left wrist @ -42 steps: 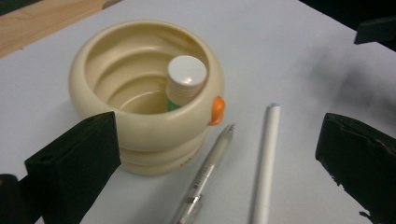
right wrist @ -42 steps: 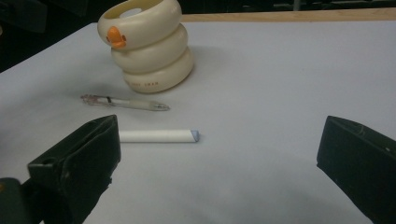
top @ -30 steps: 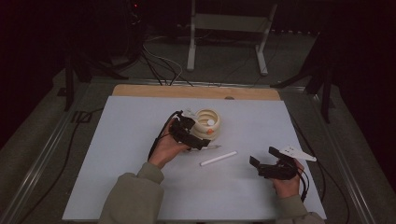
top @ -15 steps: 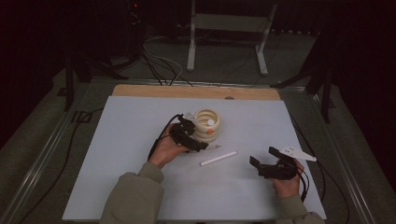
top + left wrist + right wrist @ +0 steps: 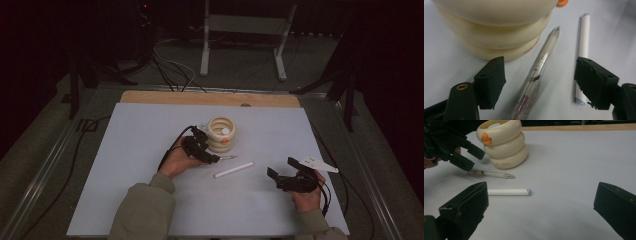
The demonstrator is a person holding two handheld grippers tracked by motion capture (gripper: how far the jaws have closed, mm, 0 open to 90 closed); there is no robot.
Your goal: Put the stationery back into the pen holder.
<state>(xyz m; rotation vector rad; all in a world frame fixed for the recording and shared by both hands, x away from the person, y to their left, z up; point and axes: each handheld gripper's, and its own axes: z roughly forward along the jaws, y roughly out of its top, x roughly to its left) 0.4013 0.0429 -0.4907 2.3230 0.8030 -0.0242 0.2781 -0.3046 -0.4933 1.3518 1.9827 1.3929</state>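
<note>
A cream holder of stacked rings with an orange duck beak (image 5: pixel 221 134) stands mid-table. A clear pen (image 5: pixel 226 158) lies just in front of it, and a white stick (image 5: pixel 233 170) lies a little nearer. My left gripper (image 5: pixel 210 150) is open and low over the pen's back end. In the left gripper view the pen (image 5: pixel 541 65) runs between the jaws, with the holder (image 5: pixel 494 30) to the left and the stick (image 5: pixel 582 50) to the right. My right gripper (image 5: pixel 283 168) is open and empty at the right, facing the stick (image 5: pixel 509 192), the pen (image 5: pixel 494 174) and the holder (image 5: pixel 504 145).
The white table mat (image 5: pixel 125 150) ends in a wooden strip (image 5: pixel 210 98) at the far edge. Beyond it a metal stand (image 5: pixel 240 45) and cables (image 5: pixel 170 65) sit on the dark floor. Open mat lies left of my left hand and between the two grippers.
My left gripper has edged slightly toward the pen beside the holder. The right gripper, the pen and the stick have stayed where they were.
</note>
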